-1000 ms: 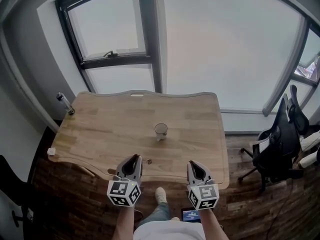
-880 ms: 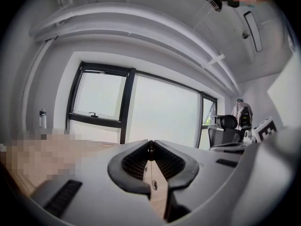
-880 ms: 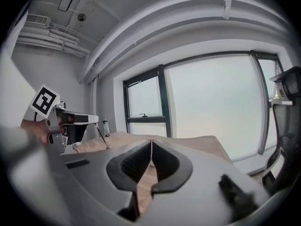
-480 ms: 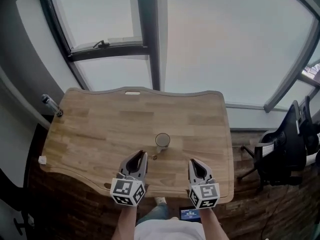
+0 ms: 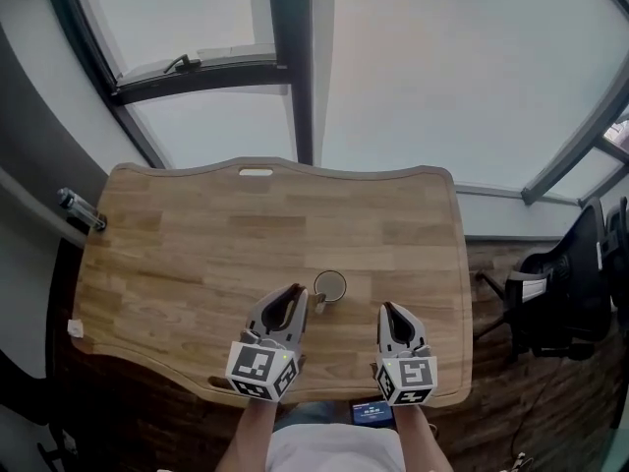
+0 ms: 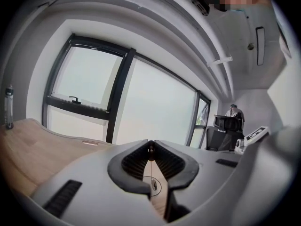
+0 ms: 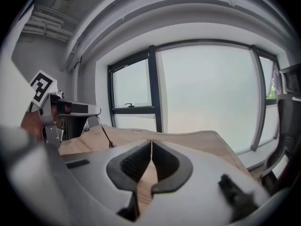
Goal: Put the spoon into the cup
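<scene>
1. Between the tips of my left tongs (image 6: 150,144) the spoon (image 6: 154,183) is pinched by its handle end and hangs bowl-down.
2. Just ahead of and below those tips the cup (image 5: 330,287) stands on the desk (image 5: 177,254); the left gripper view shows the spoon's bowl inside the rim's outline.
3. My right tongs (image 7: 151,142) are pressed together with nothing between them.
</scene>
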A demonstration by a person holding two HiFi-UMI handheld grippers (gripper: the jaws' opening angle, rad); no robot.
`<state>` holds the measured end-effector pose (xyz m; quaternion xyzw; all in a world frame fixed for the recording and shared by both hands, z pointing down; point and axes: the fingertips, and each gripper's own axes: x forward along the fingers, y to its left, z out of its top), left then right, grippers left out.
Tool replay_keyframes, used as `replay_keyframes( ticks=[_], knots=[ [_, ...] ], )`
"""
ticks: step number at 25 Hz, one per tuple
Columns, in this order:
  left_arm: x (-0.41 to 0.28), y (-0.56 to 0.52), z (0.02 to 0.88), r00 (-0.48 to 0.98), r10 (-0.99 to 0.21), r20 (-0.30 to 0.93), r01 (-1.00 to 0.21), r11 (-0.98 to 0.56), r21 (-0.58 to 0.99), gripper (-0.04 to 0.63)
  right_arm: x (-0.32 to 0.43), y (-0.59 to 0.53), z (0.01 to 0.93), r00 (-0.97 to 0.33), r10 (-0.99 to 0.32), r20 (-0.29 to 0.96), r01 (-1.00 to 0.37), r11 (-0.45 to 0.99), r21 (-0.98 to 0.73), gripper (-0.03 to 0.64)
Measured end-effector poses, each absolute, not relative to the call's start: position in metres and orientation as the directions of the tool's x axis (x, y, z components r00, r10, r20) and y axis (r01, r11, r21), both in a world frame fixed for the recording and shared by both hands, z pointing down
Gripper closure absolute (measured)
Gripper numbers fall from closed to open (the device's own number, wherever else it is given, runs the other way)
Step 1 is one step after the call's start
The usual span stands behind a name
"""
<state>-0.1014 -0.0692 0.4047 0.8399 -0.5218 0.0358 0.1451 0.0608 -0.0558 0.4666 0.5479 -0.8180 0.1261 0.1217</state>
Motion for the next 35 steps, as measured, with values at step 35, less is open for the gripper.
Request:
replay_keyframes(
  ticks=[35],
  knots=[
    [-0.108,-0.119,0.423,0.495,-0.832,0.251,-0.865,-0.445,0.230,0.546,0.058,-0.091,0.462,-0.322,-0.889,0.325,-0.946,0.314,-0.080,0.584]
  ],
)
